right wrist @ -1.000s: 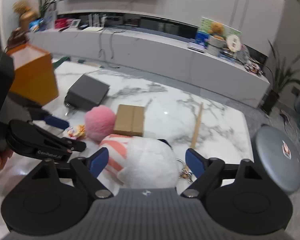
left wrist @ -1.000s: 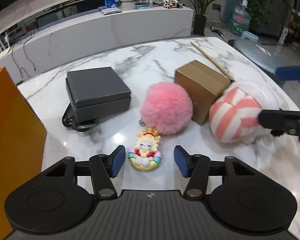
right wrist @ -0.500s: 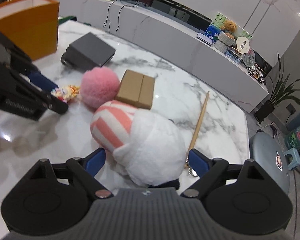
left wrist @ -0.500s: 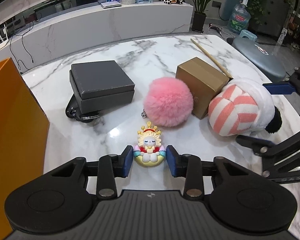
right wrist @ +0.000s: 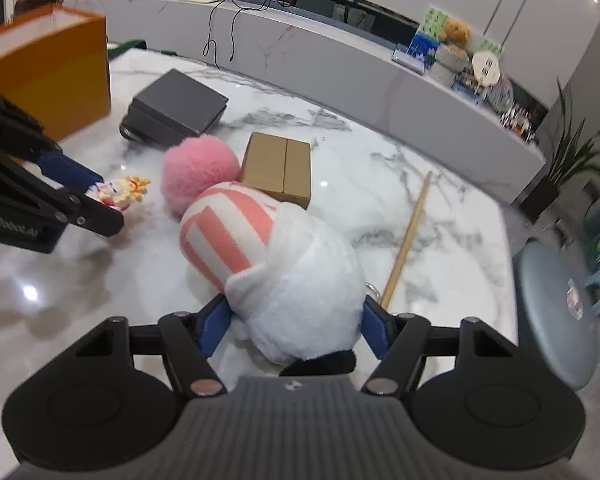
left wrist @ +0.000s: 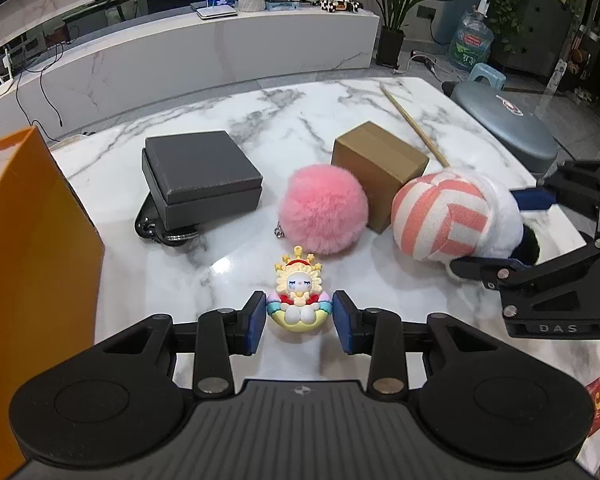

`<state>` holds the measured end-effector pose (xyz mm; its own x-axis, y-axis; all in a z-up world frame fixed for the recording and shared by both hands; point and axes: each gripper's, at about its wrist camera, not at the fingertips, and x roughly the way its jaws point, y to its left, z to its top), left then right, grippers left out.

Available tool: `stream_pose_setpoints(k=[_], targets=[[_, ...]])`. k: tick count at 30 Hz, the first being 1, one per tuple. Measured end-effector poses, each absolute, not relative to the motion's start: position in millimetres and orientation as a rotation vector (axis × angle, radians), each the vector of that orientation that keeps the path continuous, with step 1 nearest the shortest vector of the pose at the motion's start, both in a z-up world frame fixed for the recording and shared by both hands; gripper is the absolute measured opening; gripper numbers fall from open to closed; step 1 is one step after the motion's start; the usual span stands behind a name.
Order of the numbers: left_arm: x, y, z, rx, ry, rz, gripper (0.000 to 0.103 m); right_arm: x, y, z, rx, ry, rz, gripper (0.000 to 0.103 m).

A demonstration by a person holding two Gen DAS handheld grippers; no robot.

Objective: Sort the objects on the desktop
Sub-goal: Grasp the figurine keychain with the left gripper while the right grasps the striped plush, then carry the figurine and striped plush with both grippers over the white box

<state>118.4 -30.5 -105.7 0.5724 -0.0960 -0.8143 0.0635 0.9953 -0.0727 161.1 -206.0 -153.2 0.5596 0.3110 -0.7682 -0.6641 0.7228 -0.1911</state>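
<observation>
A small yellow doll figurine [left wrist: 299, 298] sits on the marble table between the blue pads of my left gripper [left wrist: 300, 318], which is shut on it. It also shows in the right wrist view [right wrist: 125, 191]. A white plush toy with a pink-striped part [right wrist: 284, 268] lies on the table; my right gripper [right wrist: 294, 326] is shut on its white end. The plush toy [left wrist: 452, 216] and the right gripper [left wrist: 540, 236] also show in the left wrist view.
A pink pompom [left wrist: 324, 208], a brown cardboard box [left wrist: 380, 168], a dark grey box [left wrist: 200, 178] and a wooden stick [left wrist: 416, 128] lie on the table. An orange bag [left wrist: 28, 272] stands at the left. A grey stool [left wrist: 504, 120] is beyond the right edge.
My left gripper closed from wide open onto the doll figurine. My right gripper moved in around the plush toy and closed on its white end.
</observation>
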Motion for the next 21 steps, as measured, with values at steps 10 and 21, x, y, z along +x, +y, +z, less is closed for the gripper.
stream_pose_setpoints(k=[10, 21], targets=[[105, -29, -80, -0.045, 0.91, -0.113, 0.041, 158, -225, -120, -0.317, 0.798, 0.595, 0.067], [74, -19, -18, -0.051, 0.786, -0.116, 0.041, 144, -215, -81, -0.244, 0.711, 0.618, 0.067]])
